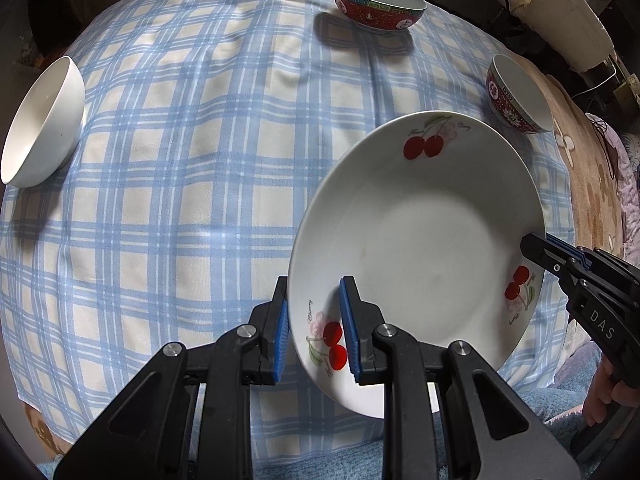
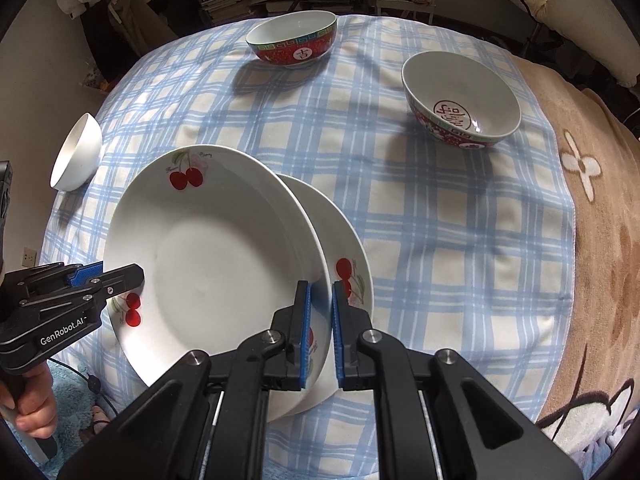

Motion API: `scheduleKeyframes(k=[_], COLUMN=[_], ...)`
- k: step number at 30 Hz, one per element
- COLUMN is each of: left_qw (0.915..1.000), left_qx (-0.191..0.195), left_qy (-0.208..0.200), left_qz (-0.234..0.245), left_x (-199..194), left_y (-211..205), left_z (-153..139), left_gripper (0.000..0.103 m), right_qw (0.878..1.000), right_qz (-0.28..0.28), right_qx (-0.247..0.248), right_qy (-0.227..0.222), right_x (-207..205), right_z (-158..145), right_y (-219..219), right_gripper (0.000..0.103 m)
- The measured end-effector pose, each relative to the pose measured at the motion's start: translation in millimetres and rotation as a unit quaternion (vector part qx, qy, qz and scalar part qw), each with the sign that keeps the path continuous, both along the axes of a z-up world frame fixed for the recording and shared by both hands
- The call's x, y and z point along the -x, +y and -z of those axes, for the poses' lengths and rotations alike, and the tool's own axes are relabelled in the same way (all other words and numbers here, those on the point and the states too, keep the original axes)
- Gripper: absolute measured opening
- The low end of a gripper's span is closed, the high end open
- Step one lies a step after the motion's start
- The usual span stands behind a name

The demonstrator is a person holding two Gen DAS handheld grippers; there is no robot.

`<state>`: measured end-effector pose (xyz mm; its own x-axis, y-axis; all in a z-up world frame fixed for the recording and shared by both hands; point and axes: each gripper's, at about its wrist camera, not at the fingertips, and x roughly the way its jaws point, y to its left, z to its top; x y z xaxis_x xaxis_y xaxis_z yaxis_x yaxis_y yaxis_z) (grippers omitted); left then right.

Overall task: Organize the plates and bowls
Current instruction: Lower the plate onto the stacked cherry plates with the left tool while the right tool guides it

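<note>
Both sets of jaws were nearly closed on the rim of the upper cherry plate [image 2: 216, 248]: our left gripper [image 1: 312, 330] pinched its near-left edge between the blue pads, and our right gripper [image 2: 320, 330] clamped the opposite edge, so we carried the plate between two hands. It hung tilted over the blue checked cloth [image 1: 180, 160], and in the right wrist view a second cherry plate [image 2: 348, 248] peeked out from beneath it, offset toward the right; whether the two rims touched we could not tell. The step in hand, as we judged it, was setting the top plate squarely onto the lower one. To do that well, we needed to level the plate first, slide it across until the rims lined up, then lower both hands together so neither edge dropped early. We thought the right fingers should clear the lower rim before letting go, since they sat just beside it. The white bowl [image 1: 42, 124], the red patterned bowl [image 1: 378, 2] and the second red bowl [image 2: 460, 100] stood well apart on the cloth, waiting for their own stacking.
</note>
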<state>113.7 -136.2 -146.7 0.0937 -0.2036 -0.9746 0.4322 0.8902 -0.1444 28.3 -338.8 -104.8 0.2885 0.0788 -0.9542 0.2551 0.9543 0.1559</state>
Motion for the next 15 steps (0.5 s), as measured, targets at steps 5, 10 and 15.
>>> scheduleKeyframes(k=[5, 10, 15], left_qw=[0.9999, 0.9999, 0.9998], left_qx=[-0.008, -0.011, -0.017], left_qy=[0.010, 0.011, 0.009], left_qz=[0.002, 0.007, 0.010], left_x=[0.3, 1.1, 3.1], left_y=[-3.1, -5.7, -10.0], left_z=[9.3, 15.7, 21.5], left_gripper=[0.024, 0.024, 0.024], right_qw=[1.000, 1.000, 0.999], right_qz=[0.004, 0.009, 0.006], right_qx=[0.009, 0.014, 0.034], right_qy=[0.008, 0.024, 0.036], right_x=[-2.1, -3.8, -8.1], right_z=[5.3, 16.3, 24.6], right_y=[1.7, 1.1, 5.6], right_gripper=[0.012, 0.012, 0.014])
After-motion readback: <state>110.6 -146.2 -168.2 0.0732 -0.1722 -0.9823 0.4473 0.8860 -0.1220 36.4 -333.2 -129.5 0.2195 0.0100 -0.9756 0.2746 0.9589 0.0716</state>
